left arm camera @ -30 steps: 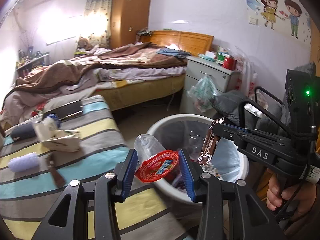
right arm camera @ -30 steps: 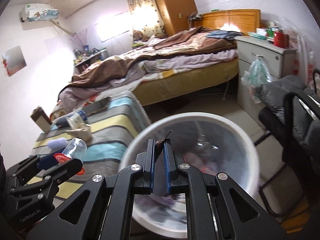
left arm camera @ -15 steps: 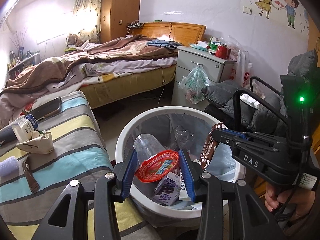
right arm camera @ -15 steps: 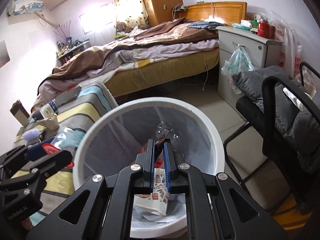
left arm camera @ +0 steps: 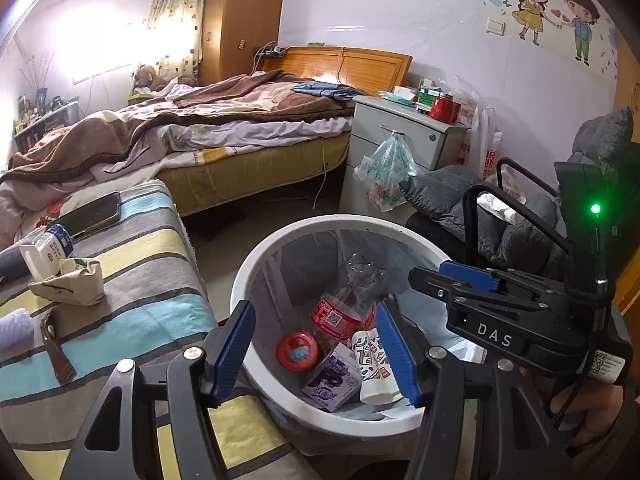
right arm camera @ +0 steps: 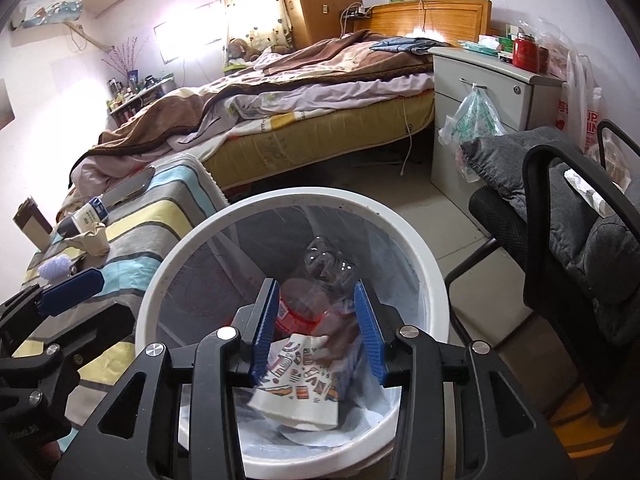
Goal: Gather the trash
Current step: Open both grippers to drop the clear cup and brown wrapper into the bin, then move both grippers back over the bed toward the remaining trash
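Note:
A white trash bin (left arm camera: 280, 240) with a clear liner stands right under both grippers. My left gripper (left arm camera: 314, 320) hangs over its near rim, jaws opening, nothing between the blue pads. The red-lidded plastic cup (left arm camera: 297, 349) lies in the bin beside a clear bottle with a red label (left arm camera: 340, 316), a purple carton (left arm camera: 332, 380) and a patterned paper cup (left arm camera: 374, 364). My right gripper (right arm camera: 316, 292) is above the bin (right arm camera: 240, 208) too, jaws opening and empty. A blurred brown wrapper (right arm camera: 340, 344) sits below it, on the paper cup (right arm camera: 300, 384).
To the left, a striped cloth surface (left arm camera: 132, 292) carries a crumpled paper bag (left arm camera: 72, 284), a white bottle (left arm camera: 44, 248), a phone (left arm camera: 92, 216) and a lilac roll (left arm camera: 12, 326). A black chair with grey cushions (right arm camera: 580, 248) stands right of the bin, a bed (left arm camera: 240, 128) and nightstand (left arm camera: 404, 136) behind.
Both grippers came over the bin and then opened. The red-lidded cup dropped from the left jaws into the bin, and the brown wrapper left the right jaws.

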Action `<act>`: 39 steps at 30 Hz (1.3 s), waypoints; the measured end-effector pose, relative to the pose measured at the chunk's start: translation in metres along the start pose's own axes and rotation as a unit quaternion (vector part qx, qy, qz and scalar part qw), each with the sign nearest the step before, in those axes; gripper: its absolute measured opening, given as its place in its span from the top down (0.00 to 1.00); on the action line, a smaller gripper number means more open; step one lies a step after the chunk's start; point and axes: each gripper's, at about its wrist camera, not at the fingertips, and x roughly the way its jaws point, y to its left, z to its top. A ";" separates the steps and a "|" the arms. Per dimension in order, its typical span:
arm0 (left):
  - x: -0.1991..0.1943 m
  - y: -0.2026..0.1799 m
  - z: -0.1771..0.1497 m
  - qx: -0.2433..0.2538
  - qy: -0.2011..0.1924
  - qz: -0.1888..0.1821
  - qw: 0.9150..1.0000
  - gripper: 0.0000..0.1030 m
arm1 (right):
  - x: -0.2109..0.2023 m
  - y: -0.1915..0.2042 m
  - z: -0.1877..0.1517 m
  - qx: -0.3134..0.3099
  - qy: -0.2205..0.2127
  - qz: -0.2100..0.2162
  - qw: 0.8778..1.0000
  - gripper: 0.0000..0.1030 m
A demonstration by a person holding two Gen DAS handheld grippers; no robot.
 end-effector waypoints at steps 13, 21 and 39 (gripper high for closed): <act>-0.022 0.014 -0.003 -0.013 -0.013 0.014 1.000 0.40 | -0.007 0.010 -0.002 0.004 -0.008 0.006 1.000 0.59; -0.041 0.023 -0.008 -0.019 -0.025 0.026 0.999 0.40 | -0.015 0.022 -0.002 -0.001 -0.017 0.012 1.000 0.59; -0.086 0.089 -0.028 -0.053 -0.046 0.085 0.994 0.40 | -0.019 0.070 -0.004 -0.026 -0.034 0.037 0.998 0.59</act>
